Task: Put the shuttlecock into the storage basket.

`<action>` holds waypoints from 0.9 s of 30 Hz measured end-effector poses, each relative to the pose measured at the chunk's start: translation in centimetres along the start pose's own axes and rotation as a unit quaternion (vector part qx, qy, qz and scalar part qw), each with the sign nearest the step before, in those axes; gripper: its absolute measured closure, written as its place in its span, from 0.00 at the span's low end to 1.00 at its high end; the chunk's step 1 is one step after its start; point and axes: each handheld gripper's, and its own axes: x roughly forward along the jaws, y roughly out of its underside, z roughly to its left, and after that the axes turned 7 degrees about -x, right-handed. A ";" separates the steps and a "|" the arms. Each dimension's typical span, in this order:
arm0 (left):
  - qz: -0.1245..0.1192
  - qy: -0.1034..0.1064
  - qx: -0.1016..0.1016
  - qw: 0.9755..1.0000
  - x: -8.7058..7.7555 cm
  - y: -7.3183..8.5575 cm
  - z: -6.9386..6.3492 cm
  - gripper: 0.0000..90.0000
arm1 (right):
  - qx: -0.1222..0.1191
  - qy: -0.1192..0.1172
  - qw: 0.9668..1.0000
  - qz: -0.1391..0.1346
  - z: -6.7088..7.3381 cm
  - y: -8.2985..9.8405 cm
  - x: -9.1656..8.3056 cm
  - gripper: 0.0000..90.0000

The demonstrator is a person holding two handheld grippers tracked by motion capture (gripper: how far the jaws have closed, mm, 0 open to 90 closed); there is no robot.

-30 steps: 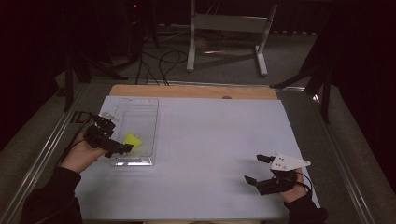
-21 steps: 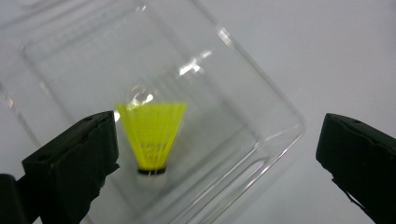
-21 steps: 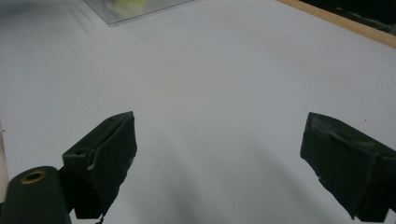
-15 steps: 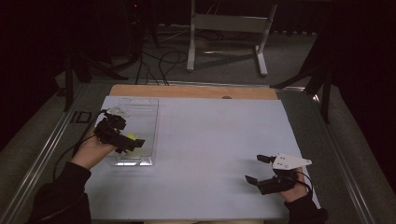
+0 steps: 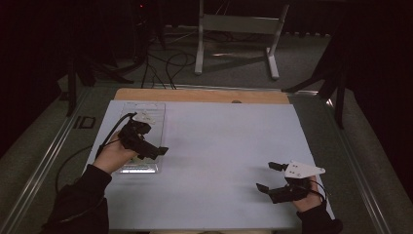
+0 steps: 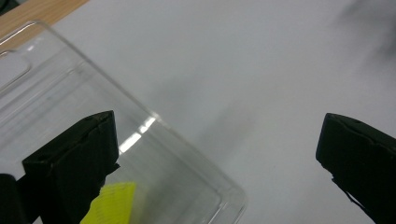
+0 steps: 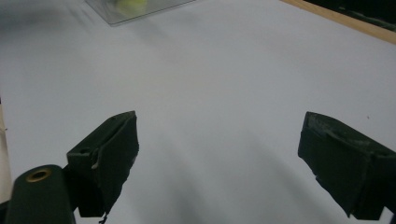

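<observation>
Dark floor and stand legs lie beyond the table point(image 5: 219, 141), whose pale sheet leaves a wooden strip bare at the far edge. On its left side lies a clear plastic tray point(image 5: 152, 108) with a yellow piece point(image 6: 112, 205) inside. Over the tray's near right part hangs the left hand-held gripper point(image 5: 160, 151), jaws wide apart, gripping nothing. At the near right the right hand-held gripper point(image 5: 268, 176) is held low, jaws spread and empty.
</observation>
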 end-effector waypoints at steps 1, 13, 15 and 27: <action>-0.005 0.013 0.004 1.000 0.3 -0.2 -0.2 0.00 | 0.000 0.000 1.000 0.001 0.0 0.0 0.1 0.13; -0.043 0.052 0.046 0.997 1.8 -0.6 -2.5 0.00 | 0.004 -0.002 1.000 0.001 -0.1 0.0 0.1 0.12; -0.046 0.062 0.048 0.996 2.1 -0.7 -2.9 0.00 | 0.004 -0.004 1.000 -0.001 0.0 0.0 0.0 0.12; -0.054 0.092 0.079 0.991 3.4 -0.4 -5.4 0.00 | 0.006 -0.005 1.000 -0.005 0.0 0.2 -0.1 0.12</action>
